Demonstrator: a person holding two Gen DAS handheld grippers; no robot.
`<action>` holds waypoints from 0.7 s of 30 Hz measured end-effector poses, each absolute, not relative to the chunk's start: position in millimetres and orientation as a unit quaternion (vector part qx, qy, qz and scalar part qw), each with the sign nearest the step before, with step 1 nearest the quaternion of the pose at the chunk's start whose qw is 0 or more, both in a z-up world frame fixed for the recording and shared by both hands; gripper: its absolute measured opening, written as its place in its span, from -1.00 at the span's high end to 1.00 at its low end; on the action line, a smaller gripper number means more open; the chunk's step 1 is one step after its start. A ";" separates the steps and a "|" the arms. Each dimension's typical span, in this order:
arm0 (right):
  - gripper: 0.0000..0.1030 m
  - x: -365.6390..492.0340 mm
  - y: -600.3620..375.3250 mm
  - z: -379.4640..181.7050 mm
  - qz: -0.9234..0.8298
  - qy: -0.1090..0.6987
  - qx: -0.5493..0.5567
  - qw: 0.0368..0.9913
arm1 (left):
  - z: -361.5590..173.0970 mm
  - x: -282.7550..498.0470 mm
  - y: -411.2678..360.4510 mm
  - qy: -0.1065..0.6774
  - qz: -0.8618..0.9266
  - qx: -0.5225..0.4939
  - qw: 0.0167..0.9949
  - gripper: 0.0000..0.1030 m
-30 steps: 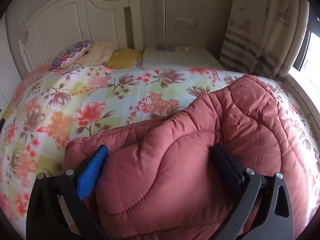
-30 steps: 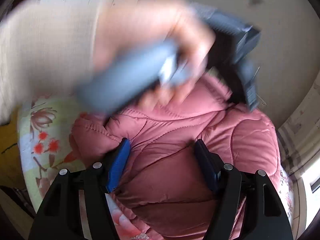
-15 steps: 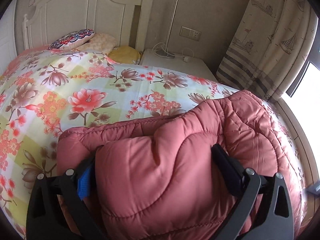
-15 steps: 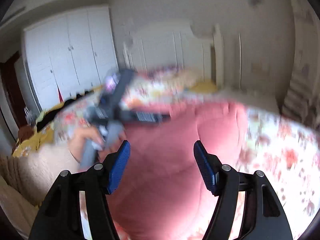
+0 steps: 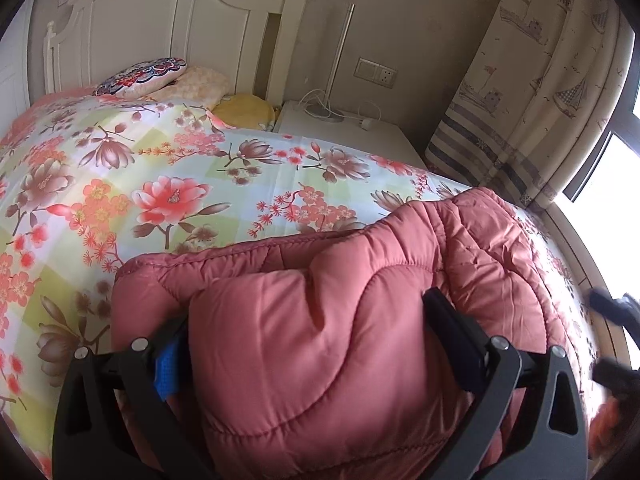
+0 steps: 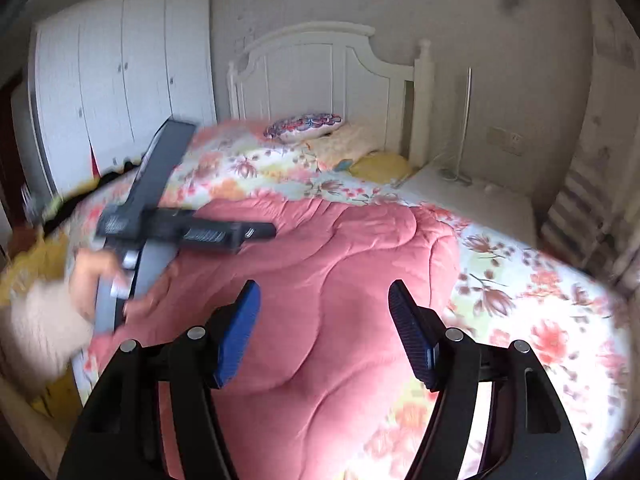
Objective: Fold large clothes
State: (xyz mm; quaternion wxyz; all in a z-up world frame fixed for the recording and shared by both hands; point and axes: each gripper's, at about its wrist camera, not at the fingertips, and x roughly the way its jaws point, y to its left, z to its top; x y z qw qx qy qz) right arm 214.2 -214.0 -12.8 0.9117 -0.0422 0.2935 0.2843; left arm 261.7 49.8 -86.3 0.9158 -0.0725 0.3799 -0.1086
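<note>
The pink quilted coat (image 5: 328,344) lies folded on the near part of the floral bedspread (image 5: 168,184). The left gripper (image 5: 304,344) clamps a thick fold of it between its fingers, while the right gripper (image 6: 324,320) hangs above the coat, jaws wide apart and empty.

Pink quilted puffer jacket (image 5: 340,340) lies bunched, folded over itself, on floral bedspread (image 5: 160,184).

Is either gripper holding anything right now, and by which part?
Left gripper clamps a thick fold of the pink jacket. Right gripper is open, holding nothing.
</note>
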 end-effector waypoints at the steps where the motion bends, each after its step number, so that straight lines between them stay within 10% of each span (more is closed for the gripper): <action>1: -0.31 223.7 -209.6 -27.1 0.289 0.319 -0.045 0.901 | -85.9 261.1 50.0 0.379 -0.106 -0.072 0.917 -0.96; 15: -0.34 312.6 -228.8 4.7 0.232 0.308 -0.019 0.923 | -86.3 260.0 47.8 0.377 -0.093 -0.056 0.920 -0.96; 21: -0.34 381.5 -206.7 -69.7 0.230 0.426 -0.026 0.875 | -87.7 261.4 47.5 0.381 -0.085 -0.051 0.919 -0.96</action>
